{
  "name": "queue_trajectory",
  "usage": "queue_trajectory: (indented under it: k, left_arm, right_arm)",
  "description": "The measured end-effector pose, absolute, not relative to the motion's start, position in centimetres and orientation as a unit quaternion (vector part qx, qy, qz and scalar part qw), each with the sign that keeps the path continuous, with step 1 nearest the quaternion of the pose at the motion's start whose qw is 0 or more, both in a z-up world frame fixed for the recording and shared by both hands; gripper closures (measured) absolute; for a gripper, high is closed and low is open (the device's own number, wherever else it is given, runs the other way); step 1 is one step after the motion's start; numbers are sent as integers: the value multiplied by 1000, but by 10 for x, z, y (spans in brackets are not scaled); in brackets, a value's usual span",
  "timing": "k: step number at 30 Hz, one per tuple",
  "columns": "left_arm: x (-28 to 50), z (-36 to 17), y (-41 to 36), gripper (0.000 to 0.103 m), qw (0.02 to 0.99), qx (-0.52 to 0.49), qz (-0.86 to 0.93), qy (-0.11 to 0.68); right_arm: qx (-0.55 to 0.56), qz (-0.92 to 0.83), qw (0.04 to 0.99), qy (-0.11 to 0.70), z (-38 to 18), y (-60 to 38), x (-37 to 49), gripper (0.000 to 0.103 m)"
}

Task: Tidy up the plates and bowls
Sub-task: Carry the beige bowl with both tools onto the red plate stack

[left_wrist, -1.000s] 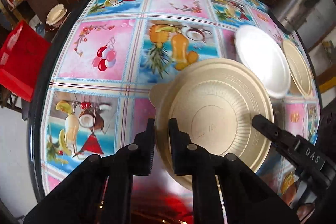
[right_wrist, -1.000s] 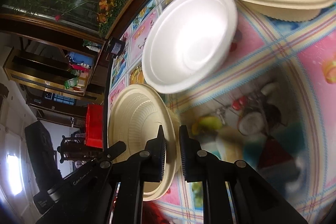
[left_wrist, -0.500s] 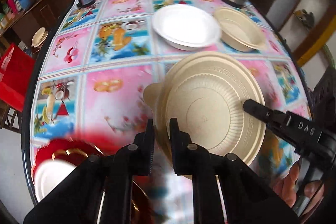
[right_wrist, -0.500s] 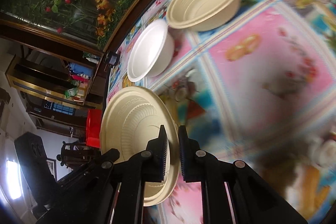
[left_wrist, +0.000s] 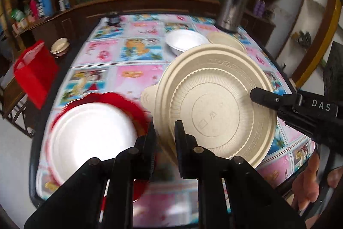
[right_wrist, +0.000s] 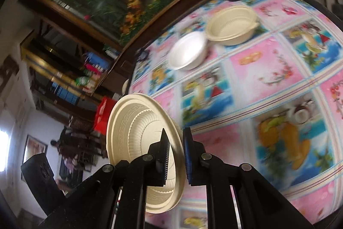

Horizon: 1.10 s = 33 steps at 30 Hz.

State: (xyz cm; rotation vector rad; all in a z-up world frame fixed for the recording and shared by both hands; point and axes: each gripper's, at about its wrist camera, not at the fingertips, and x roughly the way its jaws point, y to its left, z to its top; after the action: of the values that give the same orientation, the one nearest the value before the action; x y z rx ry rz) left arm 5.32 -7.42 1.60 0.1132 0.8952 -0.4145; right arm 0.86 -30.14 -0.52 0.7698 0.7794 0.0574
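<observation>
Left gripper point(left_wrist: 164, 132) at lower centre of frame, jaws nearly closed, opening slightly. Right gripper point(right_wrist: 175, 143) at lower centre, jaws nearly closed. Bare fingers point(left_wrist: 306, 186) visible lower right.

A beige ribbed plate point(left_wrist: 216, 108) hangs tilted above the table. A white plate point(left_wrist: 90, 138) rests on a red one point(left_wrist: 128, 102). White bowl point(left_wrist: 184, 42) and beige bowl point(right_wrist: 232, 25) sit touching.

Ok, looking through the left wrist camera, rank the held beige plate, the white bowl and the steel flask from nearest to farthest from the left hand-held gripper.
1. Beige plate, clamped in the left hand-held gripper.
2. White bowl, mid-table, beyond the plate.
3. Steel flask, far right corner of the table.
</observation>
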Motion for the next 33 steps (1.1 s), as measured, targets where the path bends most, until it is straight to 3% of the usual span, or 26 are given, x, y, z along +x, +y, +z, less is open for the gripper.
queue_trajectory:
  k: [13, 31, 33]
  left_arm:
    - [63, 10, 52, 89, 898, -13, -103, 428]
    - [78, -32, 74, 89, 878, -31, -86, 471]
    - [78, -32, 76, 89, 879, -29, -82, 469]
  right_arm:
    - [280, 100, 865, 404, 2, -158, 53, 92]
    - [246, 85, 855, 448, -46, -127, 70, 92]
    - [241, 89, 859, 443, -45, -125, 69, 88]
